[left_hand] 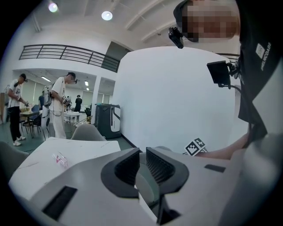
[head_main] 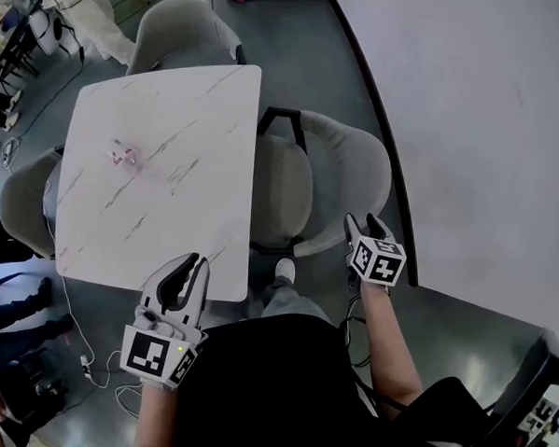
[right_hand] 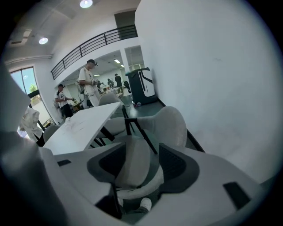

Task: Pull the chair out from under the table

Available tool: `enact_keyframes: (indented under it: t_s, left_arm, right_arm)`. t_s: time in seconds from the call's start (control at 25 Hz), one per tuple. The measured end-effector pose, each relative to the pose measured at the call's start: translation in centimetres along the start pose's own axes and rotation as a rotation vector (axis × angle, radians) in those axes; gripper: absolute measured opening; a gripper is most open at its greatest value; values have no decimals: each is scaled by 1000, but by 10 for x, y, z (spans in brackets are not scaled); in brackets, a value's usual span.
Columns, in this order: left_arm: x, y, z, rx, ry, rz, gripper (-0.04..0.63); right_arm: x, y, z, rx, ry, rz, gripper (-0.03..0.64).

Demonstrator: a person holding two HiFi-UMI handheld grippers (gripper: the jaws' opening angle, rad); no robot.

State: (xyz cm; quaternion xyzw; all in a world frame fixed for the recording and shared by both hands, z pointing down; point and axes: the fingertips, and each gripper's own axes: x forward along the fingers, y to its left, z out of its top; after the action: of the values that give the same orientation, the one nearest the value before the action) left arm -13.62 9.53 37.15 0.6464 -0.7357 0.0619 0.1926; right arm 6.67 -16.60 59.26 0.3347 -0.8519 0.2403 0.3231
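A grey shell chair (head_main: 337, 168) stands at the right side of the white marbled table (head_main: 164, 158), its seat partly under the tabletop. My right gripper (head_main: 368, 224) hovers at the chair's near right rim with its jaws open. In the right gripper view (right_hand: 141, 161) the chair's seat shows between the pads without being pressed, and the backrest (right_hand: 170, 123) rises beyond. My left gripper (head_main: 188, 269) hangs over the table's near corner. Its jaws (left_hand: 143, 163) stand a narrow gap apart, with nothing in them.
Two more grey chairs stand at the table, one at the far side (head_main: 171, 27) and one at the left (head_main: 26, 198). A curved white wall (head_main: 479, 114) runs close behind the chair. Cables (head_main: 91, 363) lie on the floor at the left. A small clear wrapper (head_main: 124, 156) lies on the table.
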Motion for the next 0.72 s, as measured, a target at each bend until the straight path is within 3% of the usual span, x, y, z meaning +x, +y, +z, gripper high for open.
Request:
enact_keyframes:
  t_s: [0.36, 0.72]
  left_arm:
    - [2, -10, -13, -7, 32, 23, 44]
    - [1, -14, -22, -42, 39, 52, 46]
  right_arm:
    - [29, -59, -40, 47, 110, -128, 267]
    - [68, -83, -55, 83, 186, -157, 273]
